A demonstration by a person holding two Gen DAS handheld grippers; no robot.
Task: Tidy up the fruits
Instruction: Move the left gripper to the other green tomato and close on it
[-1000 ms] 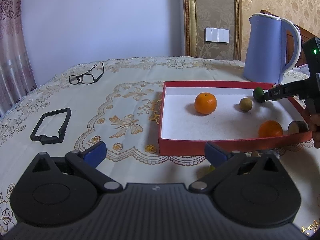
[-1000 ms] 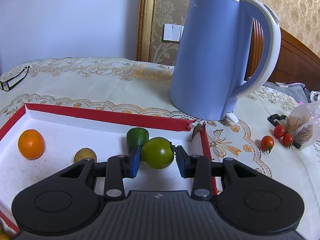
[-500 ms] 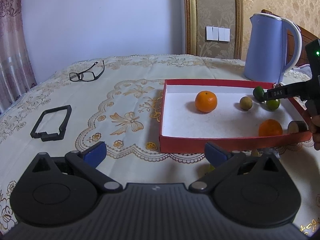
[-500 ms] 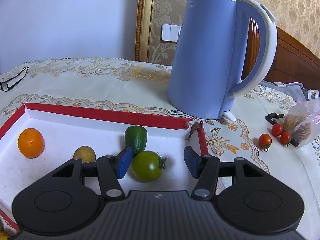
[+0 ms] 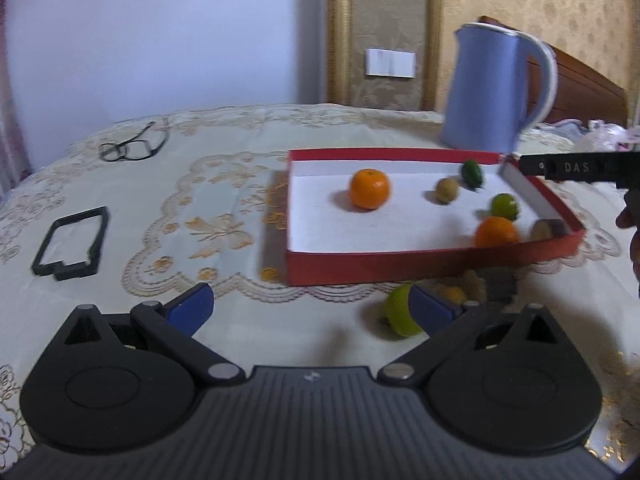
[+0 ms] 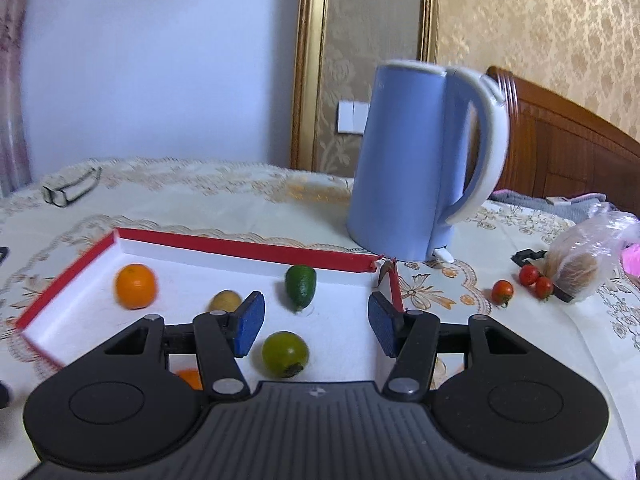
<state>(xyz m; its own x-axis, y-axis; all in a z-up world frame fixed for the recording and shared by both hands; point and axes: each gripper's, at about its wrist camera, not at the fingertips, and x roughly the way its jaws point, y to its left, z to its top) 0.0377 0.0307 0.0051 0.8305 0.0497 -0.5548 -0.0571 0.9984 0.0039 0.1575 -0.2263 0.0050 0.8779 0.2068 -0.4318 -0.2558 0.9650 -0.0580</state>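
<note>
Bounding edges: the red tray [image 6: 248, 249] had low walls, its far corner at 1 o'clock split open just before the blue kettle [image 6: 404, 160].
Open room: bare white floor lay between the tray's fruits; tablecloth [image 5: 224, 216] stretched free at 10 o'clock toward the glasses [image 5: 132, 148] and black frame [image 5: 72, 244].
Green tomato [image 6: 285, 354]: round, glossy, stem scar facing the camera, resting on the tray floor below the avocado [image 6: 301, 286].
Other fruit: an orange [image 6: 135, 286] sat at 10 o'clock, a kiwi [image 6: 226, 302] beside it; a lime [image 5: 398, 316] lay outside the tray's near wall.
Right gripper [image 6: 316, 324]: spread wide, empty; it had let the tomato go and backed away since a second before.
Left gripper [image 5: 312, 312]: spread wide, empty, right pad touching or hiding the lime's edge.
</note>
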